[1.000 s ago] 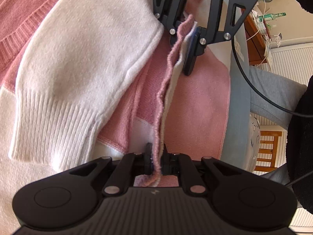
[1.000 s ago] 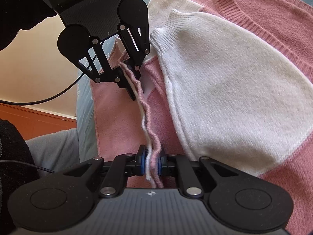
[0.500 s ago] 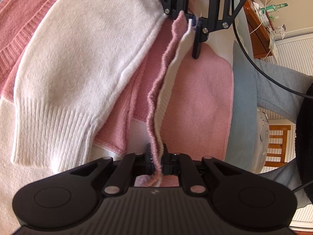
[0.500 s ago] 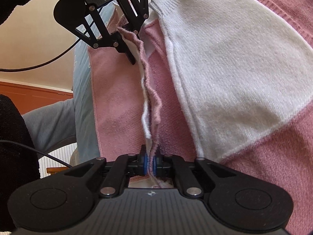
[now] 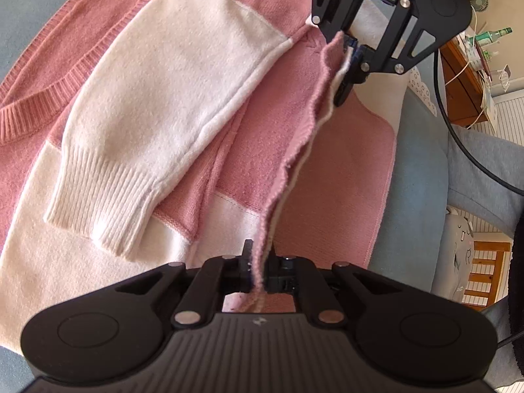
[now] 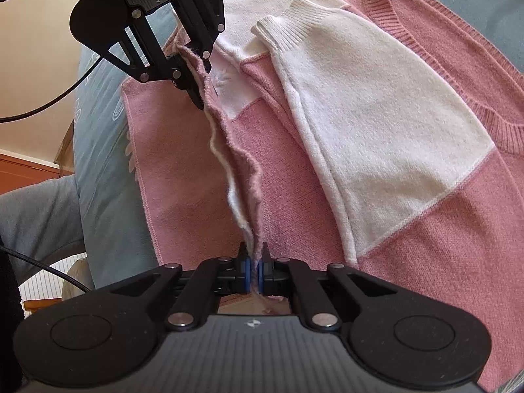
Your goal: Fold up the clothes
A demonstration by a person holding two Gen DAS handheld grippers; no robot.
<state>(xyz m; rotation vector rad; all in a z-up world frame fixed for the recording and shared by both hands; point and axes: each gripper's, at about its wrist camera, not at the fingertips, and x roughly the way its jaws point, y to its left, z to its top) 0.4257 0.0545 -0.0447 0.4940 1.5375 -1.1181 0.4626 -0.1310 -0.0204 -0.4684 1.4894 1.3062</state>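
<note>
A pink and white knit sweater (image 5: 330, 196) lies flat on a blue-grey cushion, its white sleeve (image 5: 170, 104) folded across the body. Both grippers pinch the sweater's side edge (image 5: 294, 154), which stands up as a taut doubled ridge between them. My left gripper (image 5: 258, 267) holds the near end, its jaws closing tight on the fabric. My right gripper (image 5: 348, 65) holds the far end. In the right wrist view the right gripper (image 6: 254, 263) is shut on the same edge (image 6: 239, 170), with the left gripper (image 6: 196, 82) at the other end.
The blue-grey cushion (image 5: 416, 163) ends just right of the sweater. Beyond it are a person's grey trouser leg (image 5: 484, 163), a wooden chair (image 5: 484, 268) and a wooden cabinet (image 5: 465, 75) with bottles. A black cable (image 5: 458, 137) hangs from the right gripper.
Both grippers have risen and drawn apart with the sweater's edge pinched, so the ridge of fabric is longer and more of the sweater and its neckline shows.
</note>
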